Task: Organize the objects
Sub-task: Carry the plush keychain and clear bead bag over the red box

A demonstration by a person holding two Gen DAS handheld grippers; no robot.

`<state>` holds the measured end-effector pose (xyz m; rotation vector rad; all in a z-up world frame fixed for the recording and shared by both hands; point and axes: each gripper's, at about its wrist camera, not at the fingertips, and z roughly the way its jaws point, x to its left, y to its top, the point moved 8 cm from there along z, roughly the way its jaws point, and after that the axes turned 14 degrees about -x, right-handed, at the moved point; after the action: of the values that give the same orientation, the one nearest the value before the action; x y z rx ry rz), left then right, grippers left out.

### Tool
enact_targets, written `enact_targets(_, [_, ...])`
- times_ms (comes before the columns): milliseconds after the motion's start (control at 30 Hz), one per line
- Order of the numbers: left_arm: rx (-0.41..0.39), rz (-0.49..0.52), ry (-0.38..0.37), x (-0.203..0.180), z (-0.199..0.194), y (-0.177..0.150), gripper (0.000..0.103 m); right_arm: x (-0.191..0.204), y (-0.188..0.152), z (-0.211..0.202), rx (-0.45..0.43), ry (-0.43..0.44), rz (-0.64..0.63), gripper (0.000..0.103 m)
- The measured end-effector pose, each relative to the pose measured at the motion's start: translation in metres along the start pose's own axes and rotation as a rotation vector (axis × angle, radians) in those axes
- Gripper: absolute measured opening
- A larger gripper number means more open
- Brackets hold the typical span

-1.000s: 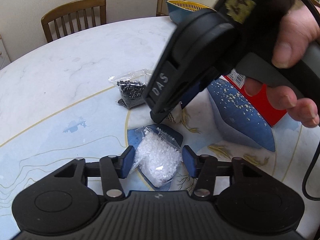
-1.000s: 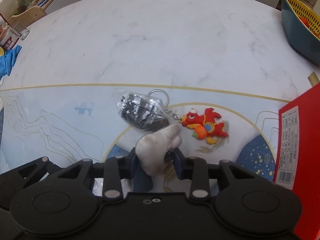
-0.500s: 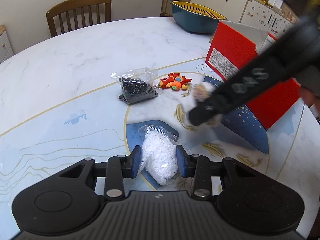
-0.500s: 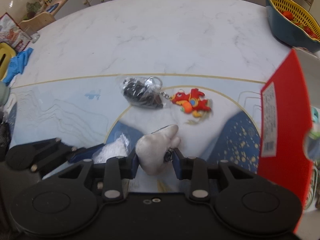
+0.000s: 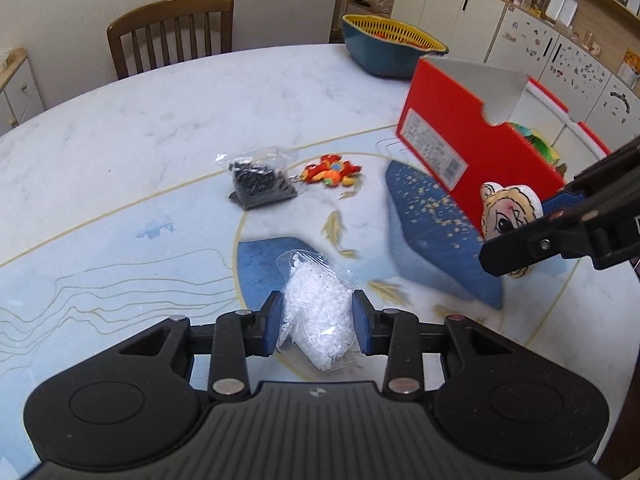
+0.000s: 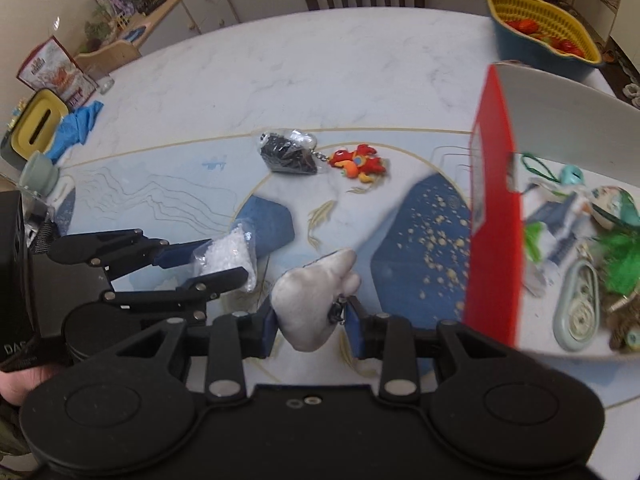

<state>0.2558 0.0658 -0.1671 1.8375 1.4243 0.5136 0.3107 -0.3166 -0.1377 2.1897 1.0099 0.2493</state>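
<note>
White beads in a bag (image 5: 320, 316) are clamped by the left gripper (image 5: 316, 324).
A plush toy (image 6: 312, 304) is gripped by the right gripper (image 6: 310, 324) beside the red box (image 6: 494, 216), above the table (image 6: 280, 72).

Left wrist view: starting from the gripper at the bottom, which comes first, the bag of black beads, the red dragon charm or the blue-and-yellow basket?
1. Clear bag of black beads, mid-table, slightly left.
2. Red rubber dragon charm, just right of it, barely farther.
3. Blue-and-yellow plastic basket, at the far table edge.
</note>
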Motion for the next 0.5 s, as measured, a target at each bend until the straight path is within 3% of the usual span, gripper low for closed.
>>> enact_targets(500, [-0.058,0.076,-0.04,-0.093,-0.037,0.044,0.036,-0.053,-0.002,-0.07,-0.112,0.03,-0.007,0.033])
